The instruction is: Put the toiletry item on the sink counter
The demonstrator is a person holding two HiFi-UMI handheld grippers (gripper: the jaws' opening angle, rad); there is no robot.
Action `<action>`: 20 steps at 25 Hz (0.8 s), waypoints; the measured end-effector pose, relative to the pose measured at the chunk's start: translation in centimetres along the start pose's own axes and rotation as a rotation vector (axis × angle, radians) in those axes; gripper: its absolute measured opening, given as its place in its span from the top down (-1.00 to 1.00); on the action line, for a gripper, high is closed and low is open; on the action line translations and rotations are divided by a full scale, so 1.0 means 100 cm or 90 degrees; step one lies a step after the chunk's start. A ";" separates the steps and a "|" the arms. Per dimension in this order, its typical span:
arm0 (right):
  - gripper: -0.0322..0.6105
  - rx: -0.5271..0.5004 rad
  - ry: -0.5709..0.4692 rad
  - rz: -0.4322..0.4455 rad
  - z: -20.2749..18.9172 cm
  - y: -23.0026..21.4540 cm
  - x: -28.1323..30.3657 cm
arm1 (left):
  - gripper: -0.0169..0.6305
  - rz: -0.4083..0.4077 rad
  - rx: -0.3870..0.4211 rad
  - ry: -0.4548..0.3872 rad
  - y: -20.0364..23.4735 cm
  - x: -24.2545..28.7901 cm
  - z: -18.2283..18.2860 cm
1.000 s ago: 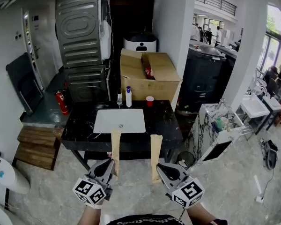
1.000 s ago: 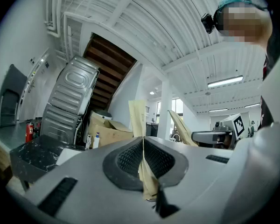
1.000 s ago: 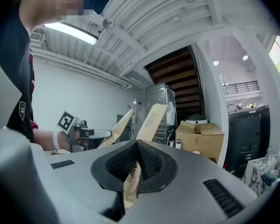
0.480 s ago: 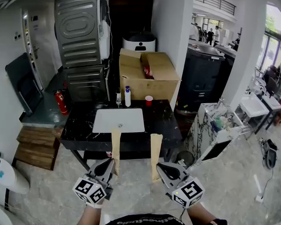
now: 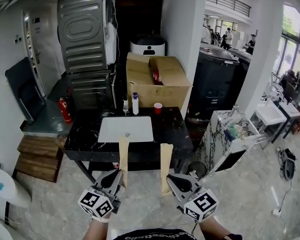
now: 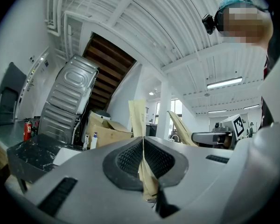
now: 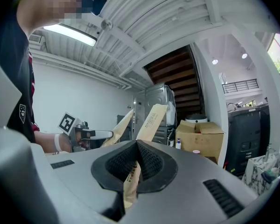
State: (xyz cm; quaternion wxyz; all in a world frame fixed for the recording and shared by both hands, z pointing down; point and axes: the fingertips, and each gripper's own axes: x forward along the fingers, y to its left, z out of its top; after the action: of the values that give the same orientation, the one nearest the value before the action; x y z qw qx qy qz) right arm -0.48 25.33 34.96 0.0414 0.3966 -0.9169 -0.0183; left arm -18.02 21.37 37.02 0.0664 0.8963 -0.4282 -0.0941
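1. The left gripper (image 5: 116,178) is clamped on one tan paper packet (image 5: 123,160) and the right gripper (image 5: 173,181) on a second packet (image 5: 165,166). Each is pinched at its lower end and stands upright, likely for carrying.
2. Both packets hang in the air on the near side of the sink counter (image 5: 175,129) — well apart from it.
3. Count: two packets, two grippers. At the counter's back edge stand one pump bottle (image 5: 135,104) and one red cup (image 5: 158,107).

Two paper packets (image 5: 123,156) (image 5: 166,165), one pump bottle (image 5: 135,104)
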 end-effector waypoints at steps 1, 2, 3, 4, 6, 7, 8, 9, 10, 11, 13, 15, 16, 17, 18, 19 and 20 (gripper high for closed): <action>0.78 -0.001 -0.002 0.002 0.000 0.000 0.000 | 0.90 0.003 -0.003 0.000 -0.001 0.001 0.000; 0.78 -0.001 -0.004 0.002 0.000 0.000 -0.001 | 0.90 0.004 -0.005 -0.001 -0.001 0.001 0.000; 0.78 -0.001 -0.005 0.002 0.000 -0.001 -0.001 | 0.90 0.004 -0.005 -0.001 -0.001 0.002 0.000; 0.78 0.000 -0.005 0.001 0.000 -0.001 -0.001 | 0.90 0.002 -0.004 0.000 -0.002 0.002 -0.001; 0.78 0.001 -0.006 0.000 0.001 -0.002 -0.002 | 0.90 -0.004 0.002 0.001 -0.002 0.003 -0.001; 0.78 0.001 -0.007 0.000 0.002 -0.002 -0.002 | 0.90 -0.006 0.004 0.001 -0.002 0.003 -0.001; 0.78 0.001 -0.008 0.001 0.003 -0.002 -0.002 | 0.90 -0.008 0.005 0.001 -0.003 0.004 0.000; 0.78 0.001 -0.008 0.001 0.004 -0.002 -0.003 | 0.90 -0.006 0.003 0.001 -0.004 0.004 0.000; 0.78 0.002 -0.009 0.001 0.004 -0.002 -0.004 | 0.90 -0.003 -0.001 0.001 -0.004 0.004 0.001; 0.78 0.002 -0.008 0.001 0.004 -0.003 -0.005 | 0.90 -0.001 -0.003 0.001 -0.005 0.005 0.002; 0.78 0.002 -0.007 0.000 0.002 -0.004 -0.005 | 0.90 -0.003 -0.001 0.002 -0.006 0.006 0.000; 0.78 0.001 -0.008 0.000 0.001 -0.004 -0.005 | 0.90 -0.005 -0.001 0.002 -0.005 0.007 -0.002; 0.78 0.001 -0.009 0.001 0.001 -0.004 -0.005 | 0.90 -0.008 -0.001 0.002 -0.005 0.007 -0.003; 0.78 0.000 -0.010 0.002 0.001 -0.004 -0.005 | 0.90 -0.009 -0.001 0.001 -0.005 0.007 -0.003; 0.78 -0.001 -0.010 0.002 0.002 -0.004 -0.005 | 0.90 -0.008 -0.002 0.001 -0.005 0.007 -0.003; 0.78 -0.002 -0.009 0.001 0.002 -0.004 -0.006 | 0.90 -0.006 -0.003 0.002 -0.005 0.007 -0.002; 0.78 -0.002 -0.008 0.001 0.002 -0.004 -0.006 | 0.90 -0.005 -0.003 0.003 -0.006 0.007 -0.001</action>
State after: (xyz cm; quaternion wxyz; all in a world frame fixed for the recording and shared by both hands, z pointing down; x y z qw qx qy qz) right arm 0.23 25.50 34.68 0.0363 0.3959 -0.9173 -0.0224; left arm -17.13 21.18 36.95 0.0692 0.8979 -0.4245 -0.0935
